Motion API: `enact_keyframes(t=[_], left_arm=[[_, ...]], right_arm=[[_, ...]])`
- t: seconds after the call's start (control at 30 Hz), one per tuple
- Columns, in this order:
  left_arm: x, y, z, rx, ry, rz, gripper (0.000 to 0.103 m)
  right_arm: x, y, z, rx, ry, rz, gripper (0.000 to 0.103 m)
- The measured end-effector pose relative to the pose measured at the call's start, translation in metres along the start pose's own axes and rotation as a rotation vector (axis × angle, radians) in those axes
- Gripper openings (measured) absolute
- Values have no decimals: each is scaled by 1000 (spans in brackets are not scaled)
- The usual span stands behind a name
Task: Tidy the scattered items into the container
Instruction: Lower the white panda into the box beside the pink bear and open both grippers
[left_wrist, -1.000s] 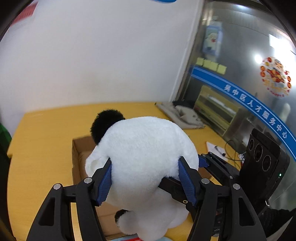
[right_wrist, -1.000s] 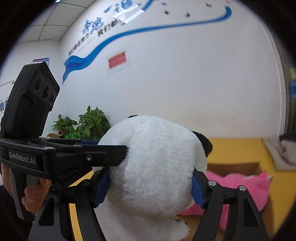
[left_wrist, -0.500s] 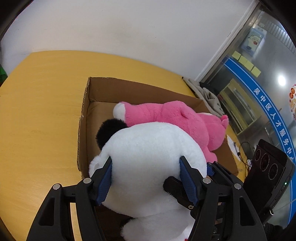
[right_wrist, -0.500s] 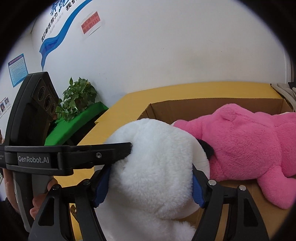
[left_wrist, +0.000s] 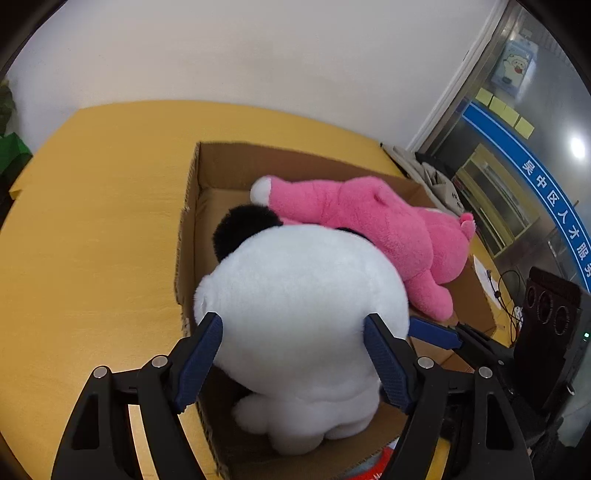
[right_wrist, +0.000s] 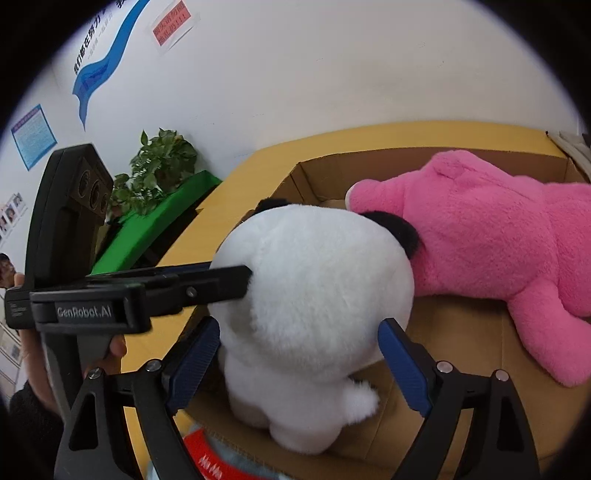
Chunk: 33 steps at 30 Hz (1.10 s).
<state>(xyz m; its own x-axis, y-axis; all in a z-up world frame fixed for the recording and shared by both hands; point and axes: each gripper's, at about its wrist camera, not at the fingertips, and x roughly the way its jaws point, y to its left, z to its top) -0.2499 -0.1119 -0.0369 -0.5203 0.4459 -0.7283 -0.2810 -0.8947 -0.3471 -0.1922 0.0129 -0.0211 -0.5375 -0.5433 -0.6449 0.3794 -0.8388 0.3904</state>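
A white panda plush (left_wrist: 303, 314) with black ears sits in the near end of an open cardboard box (left_wrist: 192, 206), next to a pink plush (left_wrist: 388, 229) lying inside. My left gripper (left_wrist: 293, 354) holds the panda's head from behind, pads pressed into its sides. My right gripper (right_wrist: 299, 354) also grips the panda (right_wrist: 314, 295) from its side; the pink plush (right_wrist: 498, 236) lies to the right in the box (right_wrist: 317, 177). The left gripper's finger (right_wrist: 207, 280) crosses the right wrist view, against the panda's head.
The box stands on a yellow table (left_wrist: 92, 221). A grey cloth (left_wrist: 432, 177) lies at the far right corner. A potted plant (right_wrist: 159, 166) and green surface (right_wrist: 166, 218) stand off the table's left. A red-labelled item (right_wrist: 207, 458) lies under the right gripper.
Both grippers have lowered the panda from above the table down into the near end of the box beside the pink plush.
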Motion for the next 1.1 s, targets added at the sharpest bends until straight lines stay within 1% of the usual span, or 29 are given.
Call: enact_keyframes(t=[0.07,0.1,0.13,0.17,0.23,0.3,0.37,0.4,0.47,0.57,0.7,1.0,1.1], left_arm=[[-20,-12,-4,15,-57,21,84],[-29,-19,-5,29,-85,31,89],[-40,-29,-8,51,-120,52,97],[-51,-40,-11,71,-155,85,102],[-64,-58,-16,90,-205,127,103],[-74,-78,-23,101,-242,140,103],[-75,-96,-30,105,-266,144,103],[-75,-104,-34,104,-270,147,103],[-73,-115,-42,96,-270,147,103],[-67,-129,-53,85,-258,121,103],[-61,-144,-66,95,-227,105,103],[-59,-164,-79,144,-216,114,103],[-58,-166,-81,145,-216,99,103]], right_arm=[[-16,-9,-4,30,-12,5,95],[-23,-12,-4,42,-26,0,96],[-37,-17,-7,47,-51,-10,101],[-51,-22,-8,44,-80,-28,103],[-76,-32,-8,31,-131,-86,103],[-100,-42,-7,14,-174,-165,103],[-119,-50,-7,3,-209,-254,103],[-128,-54,-8,-3,-222,-299,103],[-138,-58,-12,-20,-229,-364,103],[-143,-62,-19,-49,-209,-412,103],[-149,-65,-29,-73,-190,-434,103],[-163,-67,-37,-74,-215,-457,103],[-163,-66,-39,-76,-208,-458,103]])
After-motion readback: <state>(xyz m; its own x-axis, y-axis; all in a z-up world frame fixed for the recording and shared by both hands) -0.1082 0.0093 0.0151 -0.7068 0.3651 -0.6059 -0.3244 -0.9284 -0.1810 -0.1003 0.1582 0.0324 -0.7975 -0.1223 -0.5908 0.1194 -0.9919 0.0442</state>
